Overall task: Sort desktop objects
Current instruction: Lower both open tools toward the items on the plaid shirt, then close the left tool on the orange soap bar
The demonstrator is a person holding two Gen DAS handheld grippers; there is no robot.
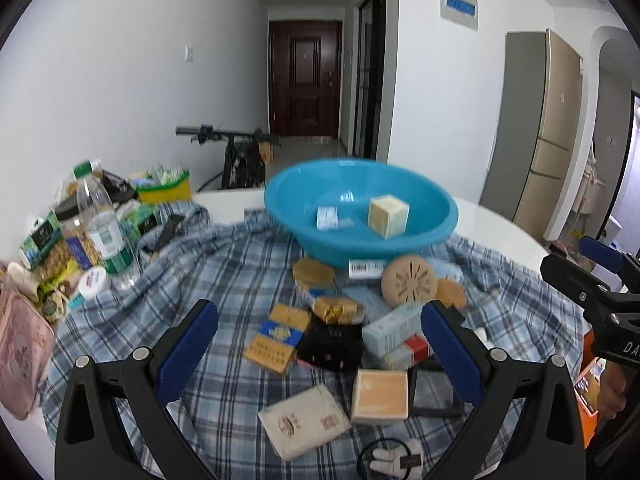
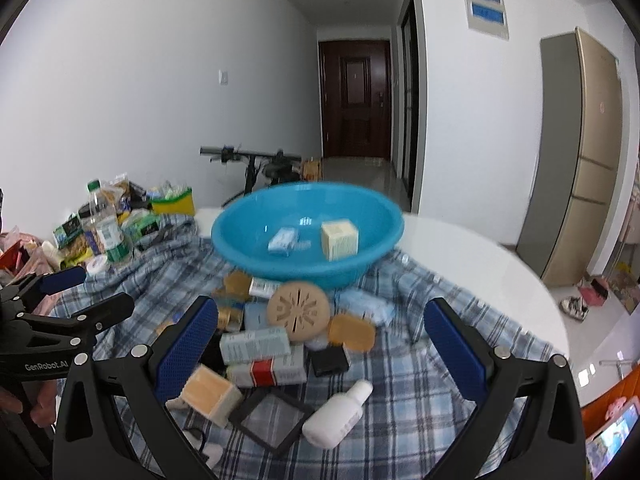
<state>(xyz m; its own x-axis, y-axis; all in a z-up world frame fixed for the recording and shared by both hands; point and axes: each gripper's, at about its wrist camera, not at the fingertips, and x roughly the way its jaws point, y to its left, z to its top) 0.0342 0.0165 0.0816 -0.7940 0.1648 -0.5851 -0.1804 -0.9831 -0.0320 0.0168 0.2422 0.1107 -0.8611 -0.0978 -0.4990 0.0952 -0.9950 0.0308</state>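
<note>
Both wrist views look forward over the table, sharing the blue basin (image 1: 440, 232).

I see a blue basin (image 1: 436, 220) on the plaid cloth, holding a cream cube box (image 1: 388, 216) and a small blue packet (image 1: 327, 218). Just before it lies a pile of small boxes (image 1: 392, 326) and a round tan disc (image 1: 407, 285).

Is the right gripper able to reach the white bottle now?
Probably yes: the right gripper is open, and the white bottle lies uncovered on the plaid cloth between its fingers.

My left gripper (image 1: 320, 344), right gripper (image 2: 320, 344): black frames, blue textured pads (image 1: 188, 350), silver screws, white "GenRobot.AI" lettering.
</note>
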